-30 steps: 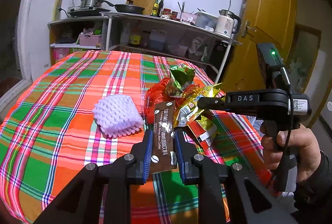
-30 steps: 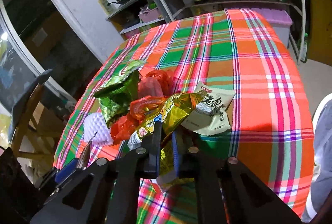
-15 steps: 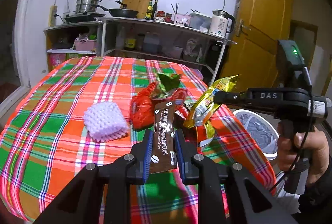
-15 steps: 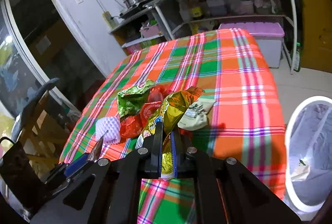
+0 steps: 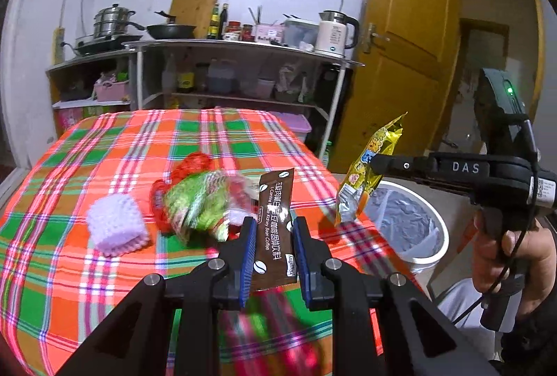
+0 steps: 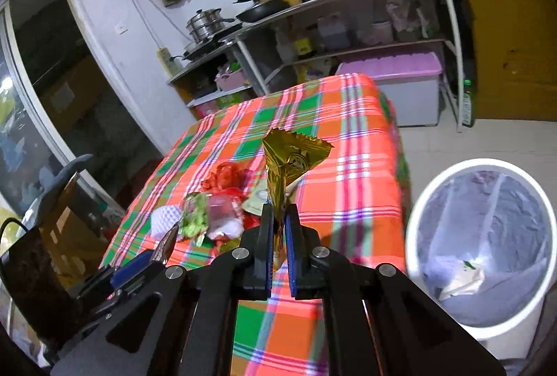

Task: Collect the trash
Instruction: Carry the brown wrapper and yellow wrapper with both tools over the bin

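left gripper [image 5: 273, 238] clenching brown coffee sachet [image 5: 275, 230] | right gripper [image 6: 277, 237] gripping gold snack wrapper [image 6: 290, 164], left of white trash bin [image 6: 435, 188]

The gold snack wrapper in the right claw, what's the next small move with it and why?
Probably carry the right claw a little further right until the gold snack wrapper hangs over the white trash bin, then open. The wrapper is pinched and lifted clear of the plaid table, and the bin stands open beside the table edge. The left claw holds a brown coffee sachet, next in line.
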The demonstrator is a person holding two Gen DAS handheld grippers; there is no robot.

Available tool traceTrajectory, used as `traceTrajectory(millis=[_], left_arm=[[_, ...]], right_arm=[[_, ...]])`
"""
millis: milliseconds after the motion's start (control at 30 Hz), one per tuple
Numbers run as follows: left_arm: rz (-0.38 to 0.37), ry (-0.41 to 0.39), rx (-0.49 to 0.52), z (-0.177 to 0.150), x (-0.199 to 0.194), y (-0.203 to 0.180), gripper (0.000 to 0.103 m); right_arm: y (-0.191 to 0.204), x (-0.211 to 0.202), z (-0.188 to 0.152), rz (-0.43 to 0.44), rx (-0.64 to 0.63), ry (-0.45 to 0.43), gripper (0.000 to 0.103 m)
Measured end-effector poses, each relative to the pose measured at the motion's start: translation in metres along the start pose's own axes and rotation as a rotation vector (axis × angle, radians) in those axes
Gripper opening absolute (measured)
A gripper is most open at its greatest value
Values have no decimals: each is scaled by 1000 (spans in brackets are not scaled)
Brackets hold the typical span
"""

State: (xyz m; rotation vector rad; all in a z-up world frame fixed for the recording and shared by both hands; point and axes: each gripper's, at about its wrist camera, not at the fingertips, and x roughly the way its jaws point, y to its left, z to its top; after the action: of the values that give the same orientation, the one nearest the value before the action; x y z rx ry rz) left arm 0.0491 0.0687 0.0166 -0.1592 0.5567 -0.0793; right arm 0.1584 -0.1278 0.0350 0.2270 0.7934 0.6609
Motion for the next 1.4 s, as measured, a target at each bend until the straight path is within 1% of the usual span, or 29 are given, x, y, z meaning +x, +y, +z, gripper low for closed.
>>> traceTrajectory(millis=[467,833,1133,1400], left_arm=[[-107,14,67,13,23,-56,22],[-177,32,109,19,46,-98,22],[-229,71,146,18,72,-129,22],[-253,99,175,19,95,-154,22]], right_arm=[[-46,-41,-14,-84,65,-35,6],[-82,-73,-24,-177,105,-64,6],[-115,-86,-30,-222,159,-76,6],[-142,-88,-30,-243,200,-76,6]])
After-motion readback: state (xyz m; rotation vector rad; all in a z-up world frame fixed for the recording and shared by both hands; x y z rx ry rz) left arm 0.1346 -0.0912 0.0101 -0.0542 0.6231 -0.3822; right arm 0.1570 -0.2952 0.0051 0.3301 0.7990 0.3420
